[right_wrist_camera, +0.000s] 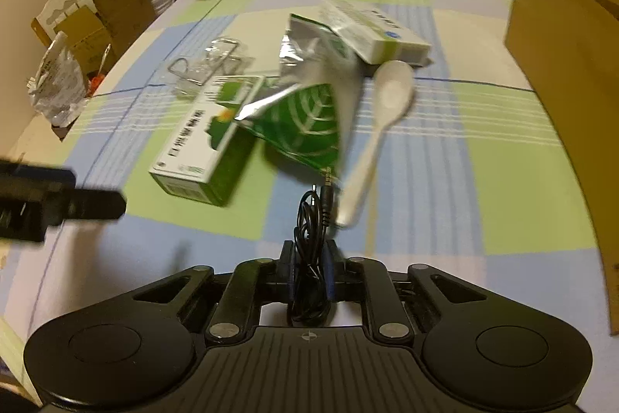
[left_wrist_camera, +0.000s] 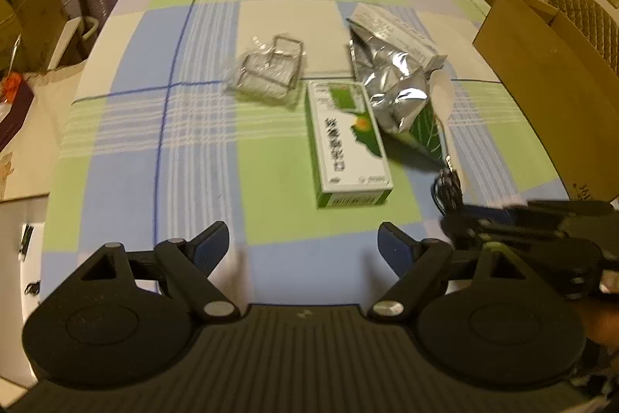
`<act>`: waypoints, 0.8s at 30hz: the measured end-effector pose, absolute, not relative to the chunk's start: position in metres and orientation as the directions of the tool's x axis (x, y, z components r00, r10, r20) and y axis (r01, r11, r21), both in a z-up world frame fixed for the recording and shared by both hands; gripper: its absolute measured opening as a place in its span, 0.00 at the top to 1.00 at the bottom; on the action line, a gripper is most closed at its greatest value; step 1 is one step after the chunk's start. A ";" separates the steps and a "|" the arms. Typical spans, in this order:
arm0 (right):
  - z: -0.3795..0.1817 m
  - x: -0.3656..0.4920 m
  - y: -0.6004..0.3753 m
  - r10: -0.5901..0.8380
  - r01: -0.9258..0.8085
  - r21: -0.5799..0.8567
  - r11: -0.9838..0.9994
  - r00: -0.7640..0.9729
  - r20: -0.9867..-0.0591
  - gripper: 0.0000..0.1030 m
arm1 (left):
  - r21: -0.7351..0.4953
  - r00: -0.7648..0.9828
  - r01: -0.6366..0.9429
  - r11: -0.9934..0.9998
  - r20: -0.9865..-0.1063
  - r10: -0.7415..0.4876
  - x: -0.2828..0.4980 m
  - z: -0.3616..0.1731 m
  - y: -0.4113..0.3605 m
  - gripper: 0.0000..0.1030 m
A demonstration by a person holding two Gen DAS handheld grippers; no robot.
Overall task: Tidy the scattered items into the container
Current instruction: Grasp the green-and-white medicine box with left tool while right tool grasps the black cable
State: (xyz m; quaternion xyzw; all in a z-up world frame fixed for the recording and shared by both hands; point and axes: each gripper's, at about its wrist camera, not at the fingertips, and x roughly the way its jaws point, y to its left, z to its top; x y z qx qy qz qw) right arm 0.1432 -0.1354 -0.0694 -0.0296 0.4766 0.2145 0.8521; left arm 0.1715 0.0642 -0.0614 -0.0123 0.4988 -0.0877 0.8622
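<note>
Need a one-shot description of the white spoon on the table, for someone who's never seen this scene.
Start at the checked tablecloth and find the torn green and silver foil pouch near its middle. The white plastic spoon lies right beside the pouch, on the side toward the cardboard box, bowl pointing away from the right gripper. It is the only plain white, unprinted item there.

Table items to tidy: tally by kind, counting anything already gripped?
Boxes: 2, green-and-white box and white box
Foil pouch: 1
White spoon: 1
Clear bag of wire clips: 1
Black audio cable: 1, clamped in the right gripper
Total: 6
</note>
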 end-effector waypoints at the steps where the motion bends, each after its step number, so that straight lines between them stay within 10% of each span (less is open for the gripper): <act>1: -0.068 0.142 -0.141 0.334 -0.393 0.149 0.907 0.458 -0.823 0.84 | -0.109 0.488 0.150 0.983 -0.856 -0.169 0.176 -0.062 0.060 0.21; 13: -0.063 0.140 -0.194 0.319 -0.340 0.164 0.926 0.476 -0.820 0.83 | -0.046 0.418 0.273 0.961 -0.894 -0.162 0.236 -0.094 0.014 0.45; 24: -0.062 0.131 -0.202 0.350 -0.352 0.193 0.916 0.463 -0.814 0.83 | -0.052 0.302 0.355 0.933 -0.938 -0.167 0.188 -0.082 0.011 0.46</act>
